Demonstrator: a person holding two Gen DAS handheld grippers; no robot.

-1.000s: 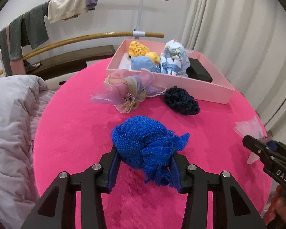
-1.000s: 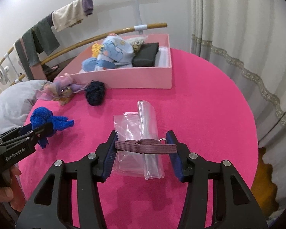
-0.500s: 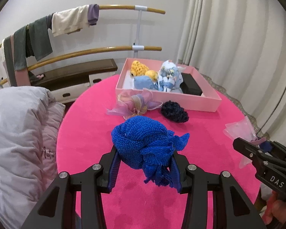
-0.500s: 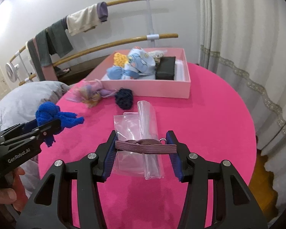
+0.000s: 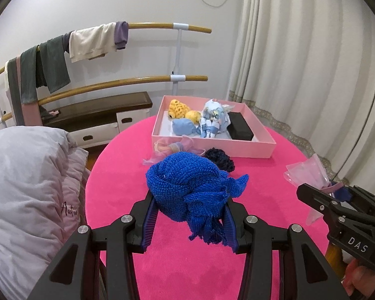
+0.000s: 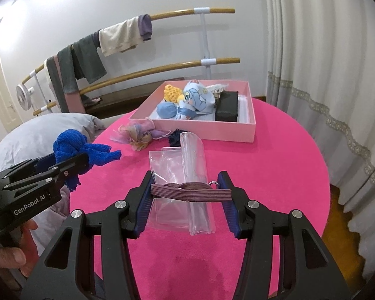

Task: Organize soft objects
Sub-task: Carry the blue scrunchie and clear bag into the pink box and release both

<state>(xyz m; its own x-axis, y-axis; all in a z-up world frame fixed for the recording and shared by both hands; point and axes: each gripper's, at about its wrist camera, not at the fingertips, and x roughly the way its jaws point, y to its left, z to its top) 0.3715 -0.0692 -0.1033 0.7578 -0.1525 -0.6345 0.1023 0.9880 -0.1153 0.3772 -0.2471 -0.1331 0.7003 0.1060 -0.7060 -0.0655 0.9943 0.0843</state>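
While both loads hang clear of the pink table (image 6: 275, 165), left gripper (image 5: 190, 215) clamps the blue knitted cloth (image 5: 187, 185); right gripper (image 6: 187, 200) clamps a brown elastic band (image 6: 190, 192) wrapping a clear plastic bag (image 6: 182, 175). Likely bound for the far pink box (image 6: 202, 124), already holding soft toys.

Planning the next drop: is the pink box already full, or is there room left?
Room left. The pink box holds several soft items and a black block, but pale floor shows bare.

"DAS" stands on the right gripper (image 5: 337, 193), "GenRobot.AI" on the left gripper (image 6: 60, 161).
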